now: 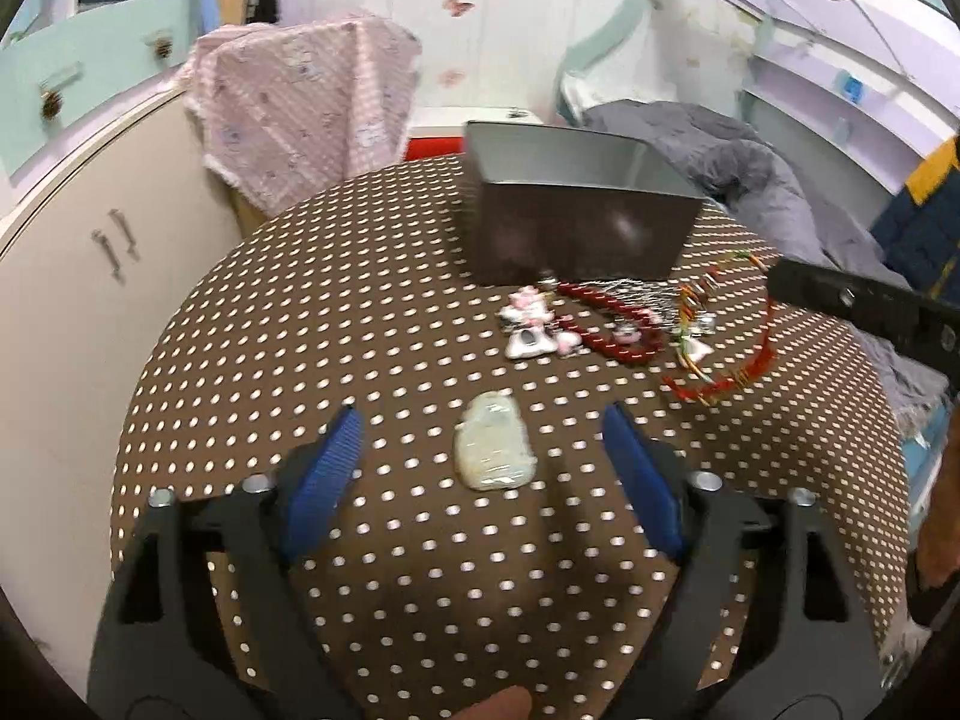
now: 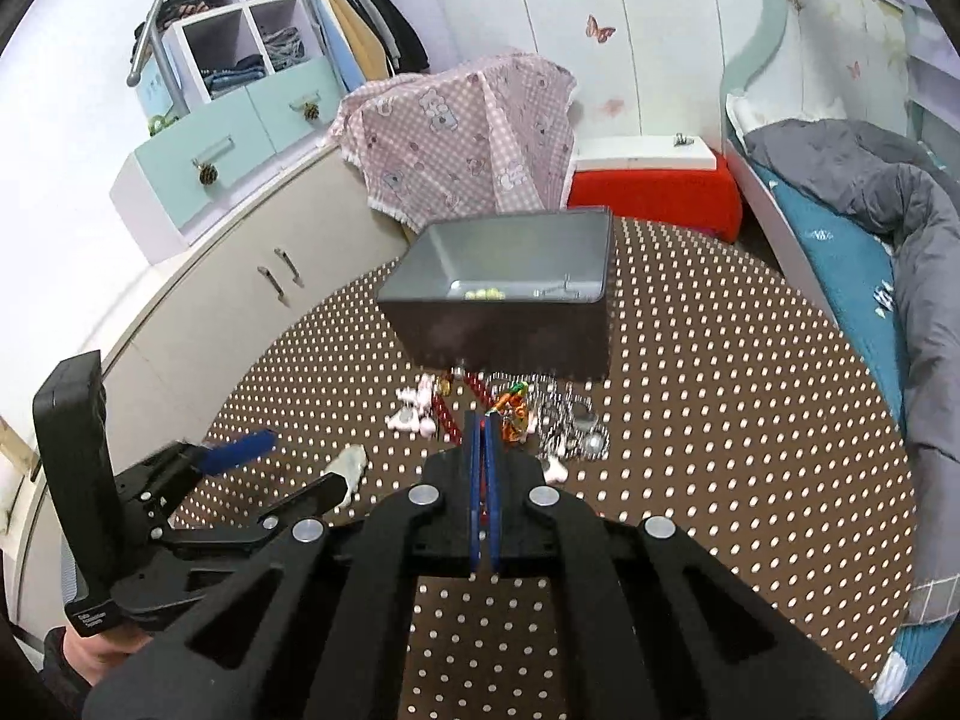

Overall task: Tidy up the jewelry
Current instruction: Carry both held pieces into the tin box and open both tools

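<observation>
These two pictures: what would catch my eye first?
Probably the brown polka-dot table with a gray metal box at its far side. Red beads and pink-white charms lie tangled before it, and a pale pendant sits between the open left gripper's blue fingers.

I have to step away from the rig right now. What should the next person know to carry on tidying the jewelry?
Left gripper: open, empty, its fingers either side of the pale jade pendant on the dotted tablecloth, not yet closed.
Right gripper: shut on a red cord; which piece it belongs to is unclear.
Grey tin box: open, at the table's far side, with some small yellow-green beads inside.
Left to do: pink-white charms, red bead bracelet, red-and-gold cord piece, silver chain pieces, all loose in front of the box.
</observation>
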{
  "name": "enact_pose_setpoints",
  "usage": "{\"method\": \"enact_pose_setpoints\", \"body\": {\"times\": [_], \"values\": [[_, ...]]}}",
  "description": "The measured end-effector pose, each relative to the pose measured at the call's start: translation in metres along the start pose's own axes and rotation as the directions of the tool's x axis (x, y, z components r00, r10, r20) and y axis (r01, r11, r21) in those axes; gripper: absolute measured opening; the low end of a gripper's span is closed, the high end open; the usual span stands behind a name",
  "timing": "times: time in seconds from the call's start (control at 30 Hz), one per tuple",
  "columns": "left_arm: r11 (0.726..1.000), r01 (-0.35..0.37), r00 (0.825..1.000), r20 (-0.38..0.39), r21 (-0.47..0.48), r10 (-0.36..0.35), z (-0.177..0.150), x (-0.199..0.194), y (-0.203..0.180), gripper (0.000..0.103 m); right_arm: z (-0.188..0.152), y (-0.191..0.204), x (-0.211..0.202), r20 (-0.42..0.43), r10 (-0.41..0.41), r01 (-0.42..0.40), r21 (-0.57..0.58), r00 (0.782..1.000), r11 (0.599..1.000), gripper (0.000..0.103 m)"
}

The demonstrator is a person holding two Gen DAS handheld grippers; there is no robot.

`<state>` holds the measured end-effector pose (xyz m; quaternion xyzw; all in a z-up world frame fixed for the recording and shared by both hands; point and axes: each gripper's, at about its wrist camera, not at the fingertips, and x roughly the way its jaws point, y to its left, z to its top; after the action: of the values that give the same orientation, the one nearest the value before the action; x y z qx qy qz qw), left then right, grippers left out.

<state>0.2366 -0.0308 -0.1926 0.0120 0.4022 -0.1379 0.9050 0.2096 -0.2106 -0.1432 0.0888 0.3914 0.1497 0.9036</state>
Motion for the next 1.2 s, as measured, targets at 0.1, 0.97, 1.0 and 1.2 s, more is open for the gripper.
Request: {"method": "enact_pose_setpoints", "body": {"times": [0.1,0.97,1.0,1.2], "values": [[1.0,-0.018,0.999,-0.046,0.003,0.018,-0.003,0.016,0.003,0.081,-0.005,0.002,0.005,-0.015,0.003,-0.003,0.004,1.0,1.0,0.0],[0.993,0.09,0.983,0.155,0.072,-0.1,0.091,-0.045,-0.004,0.029,0.098,0.021,-0.073,0.251,0.048,-0.005,-0.171,0.967,0.985,0.0],[0.993,0.093,0.98,0.171,0.073,-0.104,0.099,-0.047,-0.005,0.029,0.103,0.02,-0.072,0.254,0.048,-0.004,-0.171,0.966,0.985,0.0],[0.989,0.133,0.971,0.19,0.059,-0.142,0.14,-0.037,-0.013,0.029,0.129,0.005,-0.049,0.233,0.041,-0.006,-0.15,0.972,0.989,0.0]]}}
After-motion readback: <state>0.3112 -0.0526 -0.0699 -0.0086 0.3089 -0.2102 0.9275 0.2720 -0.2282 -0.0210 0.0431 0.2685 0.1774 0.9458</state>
